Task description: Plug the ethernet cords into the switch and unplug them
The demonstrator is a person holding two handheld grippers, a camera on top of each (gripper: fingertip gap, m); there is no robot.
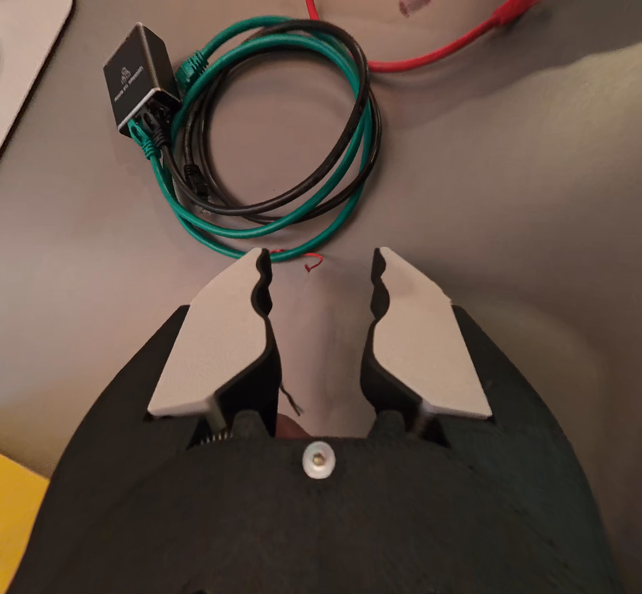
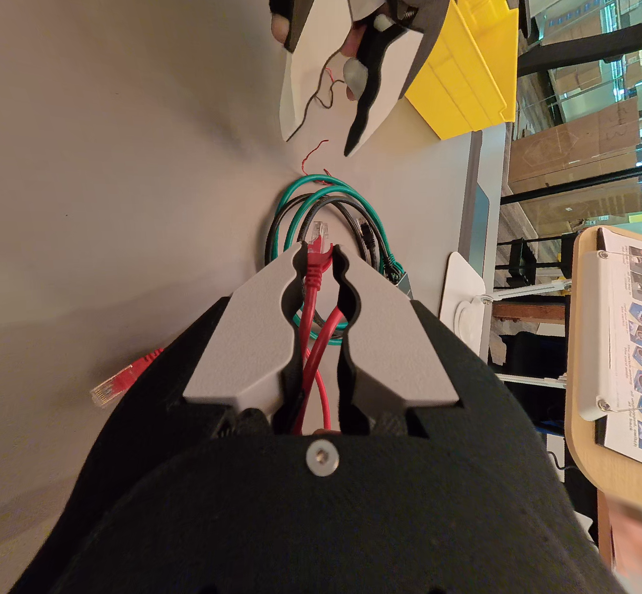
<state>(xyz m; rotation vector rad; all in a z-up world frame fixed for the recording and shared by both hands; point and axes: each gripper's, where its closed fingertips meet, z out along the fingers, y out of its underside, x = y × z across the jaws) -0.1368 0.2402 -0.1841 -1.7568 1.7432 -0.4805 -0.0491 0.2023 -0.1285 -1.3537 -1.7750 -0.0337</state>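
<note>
on the left of my left wrist view, the black switch [image 1: 140,80] is lying on the grey table [image 1: 486,195], with one green cord [image 1: 357,132] end and one black cord [image 1: 312,192] end plugged into its near face. both cords are coiling together just right of it, each with a loose plug lying by the coil. my left gripper [image 1: 321,257] is hovering with its jaws spread wide and nothing between them, its left tip just over the green loop. further right, the red cord [image 1: 413,63] is trailing across the table. my right gripper [image 2: 318,247] is clamping that red cord's plug [image 2: 318,240], its clear tip sticking out toward the coil. the red cord's other plug [image 2: 114,386] is lying loose on the table.
</note>
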